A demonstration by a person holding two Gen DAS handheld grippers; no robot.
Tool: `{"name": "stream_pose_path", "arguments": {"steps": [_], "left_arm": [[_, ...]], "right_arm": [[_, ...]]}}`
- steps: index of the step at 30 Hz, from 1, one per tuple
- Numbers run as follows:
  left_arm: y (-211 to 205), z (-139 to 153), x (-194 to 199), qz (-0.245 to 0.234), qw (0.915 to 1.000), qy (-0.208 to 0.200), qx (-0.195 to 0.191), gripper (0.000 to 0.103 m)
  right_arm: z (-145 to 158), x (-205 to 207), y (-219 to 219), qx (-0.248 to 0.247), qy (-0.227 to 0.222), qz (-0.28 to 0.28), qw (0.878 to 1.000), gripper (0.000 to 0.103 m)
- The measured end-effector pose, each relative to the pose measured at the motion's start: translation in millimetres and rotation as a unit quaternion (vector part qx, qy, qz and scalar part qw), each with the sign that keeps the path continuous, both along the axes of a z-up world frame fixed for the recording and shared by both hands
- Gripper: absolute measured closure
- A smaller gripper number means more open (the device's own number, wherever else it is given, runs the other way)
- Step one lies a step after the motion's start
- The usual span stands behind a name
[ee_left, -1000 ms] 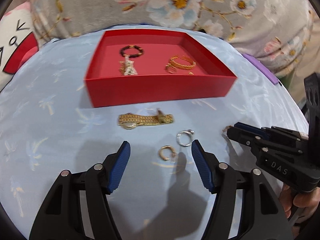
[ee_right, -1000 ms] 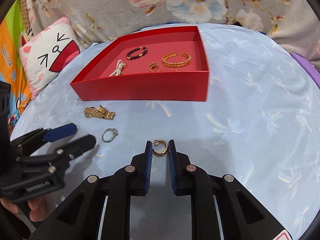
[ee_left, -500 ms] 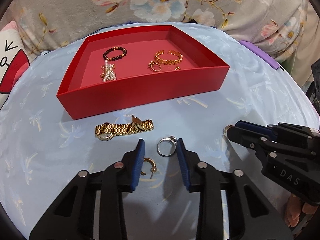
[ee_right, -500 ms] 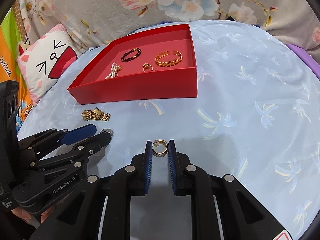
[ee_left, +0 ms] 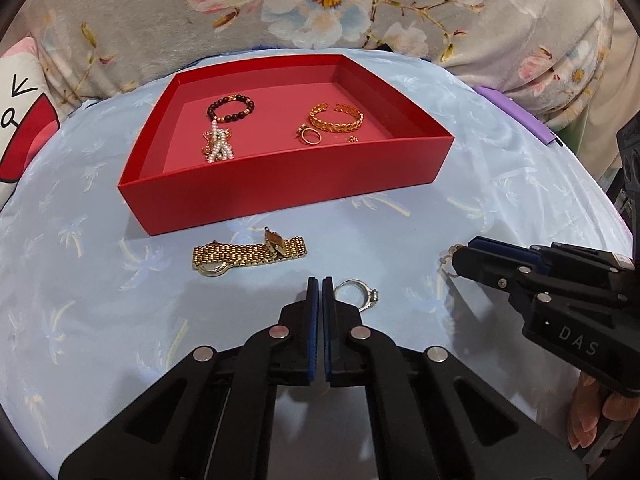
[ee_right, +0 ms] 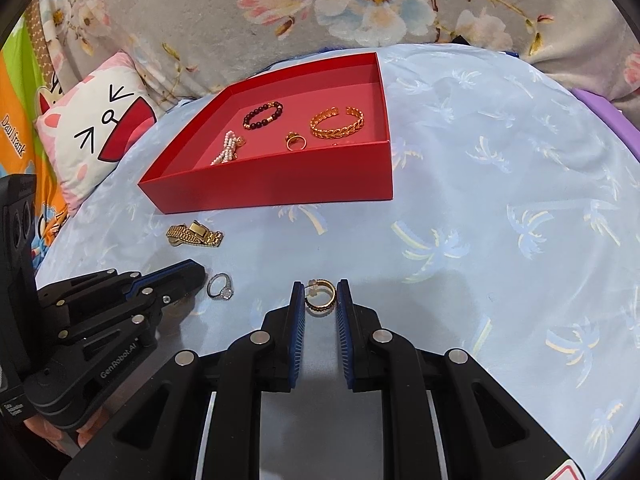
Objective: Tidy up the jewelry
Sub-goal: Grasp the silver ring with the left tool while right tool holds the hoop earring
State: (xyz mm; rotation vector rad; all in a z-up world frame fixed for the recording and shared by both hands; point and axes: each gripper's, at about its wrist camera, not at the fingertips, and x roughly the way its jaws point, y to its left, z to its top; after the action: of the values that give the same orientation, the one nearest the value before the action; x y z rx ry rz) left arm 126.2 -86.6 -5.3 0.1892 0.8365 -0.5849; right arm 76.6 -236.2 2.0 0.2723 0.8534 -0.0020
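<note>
Mid-sort here, I'd say: the right tongs (ee_right: 320,292) are nearly closed, pinching one gold hoop earring (ee_right: 320,300) just above the counter (ee_left: 80,300), near side. The left tongs (ee_left: 320,282) are fully closed and I can't see anything in them; one silver ring (ee_left: 356,294) lies just right of their tips. Next move is probably carrying the hoop over the near wall of the red tray (ee_left: 280,192) and letting go. The tray holds one bead bracelet (ee_left: 230,108), one pearl piece (ee_left: 218,146), one gold cuff (ee_left: 336,118), one gold ring (ee_left: 310,135) and one tiny gold bit (ee_left: 352,139). One gold watch (ee_left: 248,256) waits in front of the tray.
</note>
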Motion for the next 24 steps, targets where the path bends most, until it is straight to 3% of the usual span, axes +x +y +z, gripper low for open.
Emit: {"name": "stream_pose_path", "arguments": {"steps": [3, 4, 5, 7, 15, 17, 24], "left_arm": [[4.3, 0.8, 0.7, -0.002, 0.9999, 0.008, -0.012, 0.099], [4.2, 1.1, 0.7, -0.002, 0.9999, 0.009, -0.012, 0.090], [3.5, 1.6, 0.8, -0.003, 0.9999, 0.009, -0.012, 0.074], [0.0, 3.0, -0.9, -0.005, 0.9999, 0.003, -0.011, 0.063], [-24.0, -2.3, -8.3, -0.035, 0.9991, -0.004, 0.024, 0.066], [-23.9, -2.2, -8.9, -0.033, 0.9992, -0.005, 0.024, 0.079], [-19.7, -1.6, -10.4, -0.036, 0.9993, 0.006, 0.010, 0.080]], "right_arm": [[0.9, -0.4, -1.1, 0.001, 0.000, -0.001, 1.000, 0.088], [0.1, -0.2, -0.6, 0.001, 0.000, 0.000, 1.000, 0.088], [0.4, -0.3, -0.6, 0.001, 0.000, -0.001, 1.000, 0.088], [0.6, -0.2, -1.0, 0.001, -0.001, -0.001, 1.000, 0.088], [2.8, -1.0, -7.3, 0.005, -0.005, -0.010, 1.000, 0.088], [2.9, -1.8, -8.3, 0.006, -0.006, -0.011, 1.000, 0.088], [3.6, -2.7, -8.3, 0.007, -0.007, -0.012, 1.000, 0.088]]}}
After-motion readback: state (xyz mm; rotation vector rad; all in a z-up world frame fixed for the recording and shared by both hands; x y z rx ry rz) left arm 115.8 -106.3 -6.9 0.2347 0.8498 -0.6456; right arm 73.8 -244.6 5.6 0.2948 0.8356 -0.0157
